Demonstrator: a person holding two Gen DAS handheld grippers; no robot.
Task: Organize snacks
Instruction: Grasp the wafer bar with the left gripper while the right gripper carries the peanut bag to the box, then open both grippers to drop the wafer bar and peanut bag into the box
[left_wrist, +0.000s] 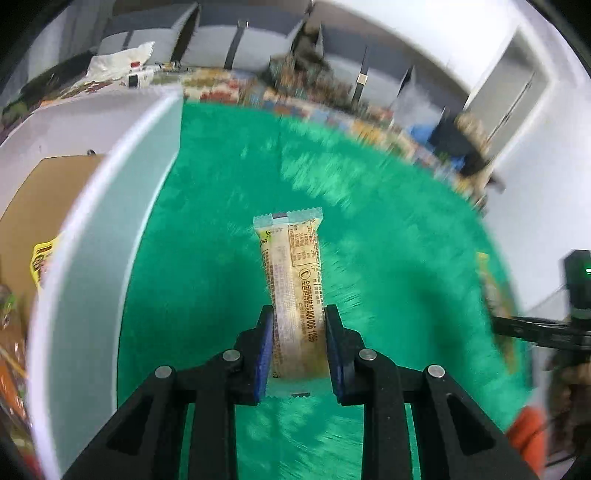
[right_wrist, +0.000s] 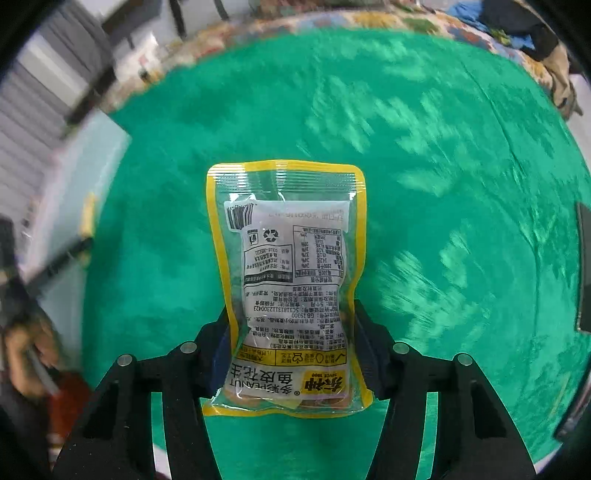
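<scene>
In the left wrist view a slim pale-yellow snack bar (left_wrist: 293, 291) in a clear wrapper sticks out forward above the green cloth (left_wrist: 388, 229). My left gripper (left_wrist: 299, 314) is shut on its near half, blue pads pressing both sides. In the right wrist view a yellow-edged clear peanut pouch (right_wrist: 291, 280), printed back side up, hangs over the green cloth (right_wrist: 443, 184). My right gripper (right_wrist: 290, 321) is shut on the pouch, with its fingers against the lower edges on either side.
A white bin wall (left_wrist: 110, 236) curves along the left, with a brown cardboard box (left_wrist: 40, 221) and packaged snacks beyond it. A patterned cloth (left_wrist: 332, 96) borders the green cloth at the back. The other gripper (left_wrist: 546, 325) shows at the right edge. A hand (right_wrist: 26, 354) appears at lower left.
</scene>
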